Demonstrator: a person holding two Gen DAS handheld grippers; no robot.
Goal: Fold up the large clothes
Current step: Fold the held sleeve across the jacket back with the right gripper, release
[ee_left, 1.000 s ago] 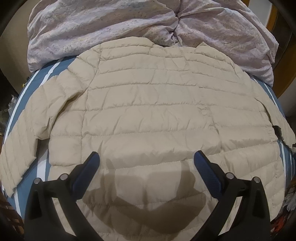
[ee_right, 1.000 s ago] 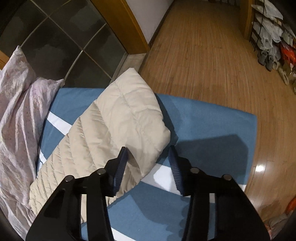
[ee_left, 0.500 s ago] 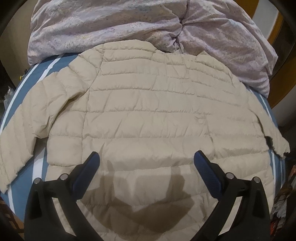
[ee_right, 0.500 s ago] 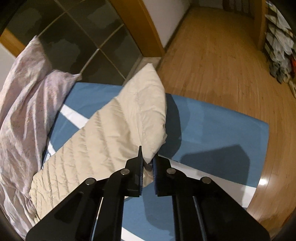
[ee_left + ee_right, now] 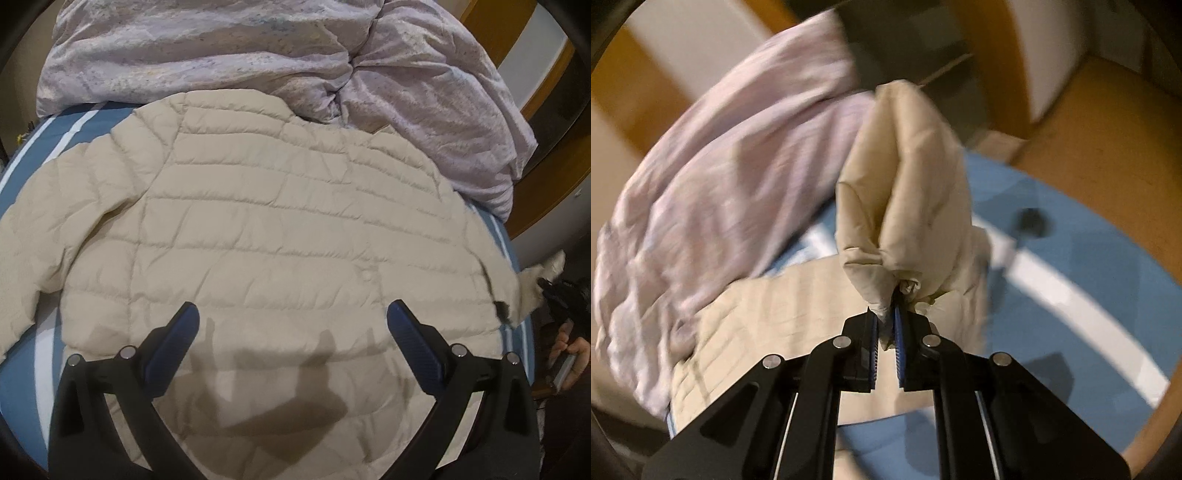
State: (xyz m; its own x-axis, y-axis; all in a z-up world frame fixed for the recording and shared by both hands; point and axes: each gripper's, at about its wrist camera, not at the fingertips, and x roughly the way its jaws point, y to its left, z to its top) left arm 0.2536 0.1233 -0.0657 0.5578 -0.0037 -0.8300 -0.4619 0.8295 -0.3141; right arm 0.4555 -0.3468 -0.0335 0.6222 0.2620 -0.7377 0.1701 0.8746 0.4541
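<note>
A beige quilted puffer jacket (image 5: 280, 236) lies flat, back side up, on a blue bed with white stripes (image 5: 22, 376). My left gripper (image 5: 291, 325) is open and empty, hovering above the jacket's lower back. My right gripper (image 5: 886, 317) is shut on the cuff of the jacket's right sleeve (image 5: 905, 192) and holds it lifted off the bed. In the left wrist view that lifted sleeve end (image 5: 532, 288) shows at the far right, next to the right gripper. The jacket's left sleeve (image 5: 26, 258) lies spread out at the left.
A crumpled lilac duvet (image 5: 295, 62) is piled along the far side of the bed, touching the jacket's collar. It also shows in the right wrist view (image 5: 720, 177). Wooden floor (image 5: 1108, 129) and a wooden door frame (image 5: 546, 85) lie beyond the bed's right edge.
My right gripper closed on the sleeve cuff and lifted the sleeve off the bed, swinging it towards the jacket body. My left gripper stayed open and drifted slightly.
</note>
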